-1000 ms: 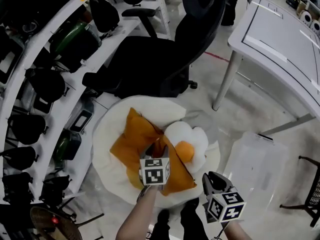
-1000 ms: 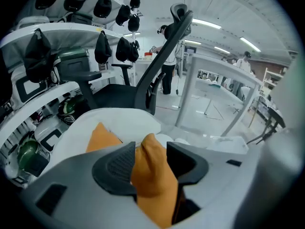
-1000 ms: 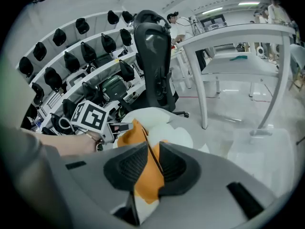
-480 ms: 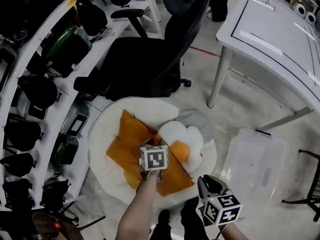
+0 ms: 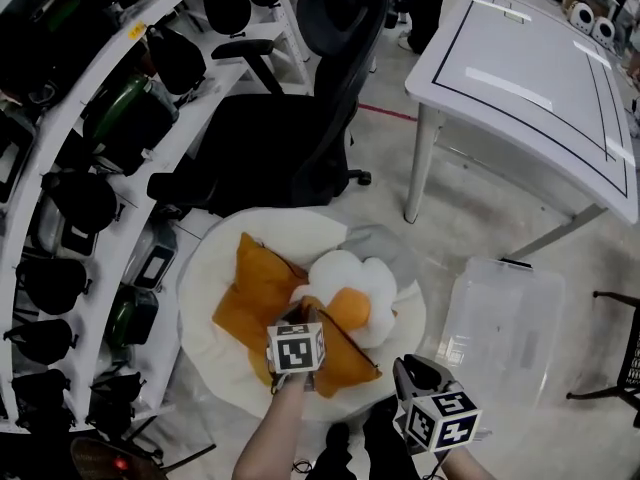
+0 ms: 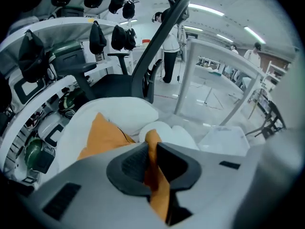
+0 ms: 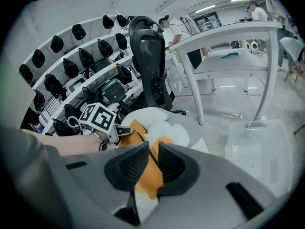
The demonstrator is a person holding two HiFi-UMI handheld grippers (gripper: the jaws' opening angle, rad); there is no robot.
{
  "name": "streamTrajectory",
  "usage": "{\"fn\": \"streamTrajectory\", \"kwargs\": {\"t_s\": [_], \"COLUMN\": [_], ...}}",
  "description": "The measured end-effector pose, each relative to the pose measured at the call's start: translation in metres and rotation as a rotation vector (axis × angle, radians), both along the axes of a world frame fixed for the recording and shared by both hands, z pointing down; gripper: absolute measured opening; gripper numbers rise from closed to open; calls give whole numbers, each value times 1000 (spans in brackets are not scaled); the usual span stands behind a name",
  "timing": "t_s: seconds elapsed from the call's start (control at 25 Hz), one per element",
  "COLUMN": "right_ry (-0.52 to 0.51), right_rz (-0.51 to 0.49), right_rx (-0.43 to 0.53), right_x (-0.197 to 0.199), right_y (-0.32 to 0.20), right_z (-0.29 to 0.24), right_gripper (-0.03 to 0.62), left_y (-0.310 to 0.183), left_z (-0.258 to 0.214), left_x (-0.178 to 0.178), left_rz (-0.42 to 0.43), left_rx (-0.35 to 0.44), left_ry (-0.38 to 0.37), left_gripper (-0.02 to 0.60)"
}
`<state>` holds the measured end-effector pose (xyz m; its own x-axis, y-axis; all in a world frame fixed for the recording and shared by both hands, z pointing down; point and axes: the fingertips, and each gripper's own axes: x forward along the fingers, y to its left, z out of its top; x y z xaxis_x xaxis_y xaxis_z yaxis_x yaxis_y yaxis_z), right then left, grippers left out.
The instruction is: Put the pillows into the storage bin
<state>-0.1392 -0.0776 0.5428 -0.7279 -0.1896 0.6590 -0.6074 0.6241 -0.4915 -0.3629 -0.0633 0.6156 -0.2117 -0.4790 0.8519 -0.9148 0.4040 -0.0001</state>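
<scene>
An orange pillow (image 5: 250, 288) lies on a big round white cushion (image 5: 215, 353) on the floor, with a fried-egg pillow (image 5: 350, 283) beside it and a grey pillow (image 5: 380, 243) behind. My left gripper (image 5: 302, 313) is at the orange pillow's near edge. Its jaws are closing, and a fold of orange pillow (image 6: 159, 190) fabric is pinched between the pads of the left gripper (image 6: 151, 152). My right gripper (image 5: 408, 370) hovers low, to the right of the pile, jaws nearly together with nothing in them. The clear storage bin (image 5: 500, 318) stands at the right.
A black office chair (image 5: 300, 118) stands behind the cushions. Curved white shelves (image 5: 90, 158) with dark gear run along the left. A white table (image 5: 520, 78) stands at the back right, one leg (image 5: 417, 163) near the grey pillow. A dark frame (image 5: 625, 368) is at the far right.
The left gripper's jaws have closed on the orange pillow's near edge and drawn slightly toward me. The right gripper has hardly moved. The view has shifted a little.
</scene>
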Motion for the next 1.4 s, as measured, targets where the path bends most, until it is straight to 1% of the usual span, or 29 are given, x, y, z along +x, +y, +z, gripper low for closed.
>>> {"fn": "streamTrajectory", "kwargs": {"t_s": [0.08, 0.28, 0.48, 0.6, 0.8, 1.04, 1.24, 1.4], "right_ry": [-2, 0, -1, 2, 3, 10, 24, 44], "right_rz": [25, 92, 151, 196, 285, 408, 547, 654], "right_rx": [7, 12, 9, 11, 32, 42, 71, 62], "right_x": [6, 21, 38, 49, 70, 107, 154, 199], "right_y": [1, 14, 42, 60, 88, 121, 140, 160], "right_z": [-5, -19, -33, -41, -61, -69, -80, -82], "right_gripper": [60, 57, 54, 54, 54, 54, 54, 54], "left_y": [10, 35, 59, 72, 91, 99, 91, 84], "left_z": [-8, -30, -53, -72, -105, -141, -168, -189], "left_x": [8, 30, 50, 63, 90, 131, 180, 231], "left_rz": [2, -1, 45, 94, 201, 366, 547, 675], "left_rx": [21, 80, 122, 151, 201, 267, 315, 351], "left_ry": [-2, 21, 27, 26, 24, 1, -7, 11], "left_gripper": [52, 36, 32, 32, 31, 31, 31, 31]}}
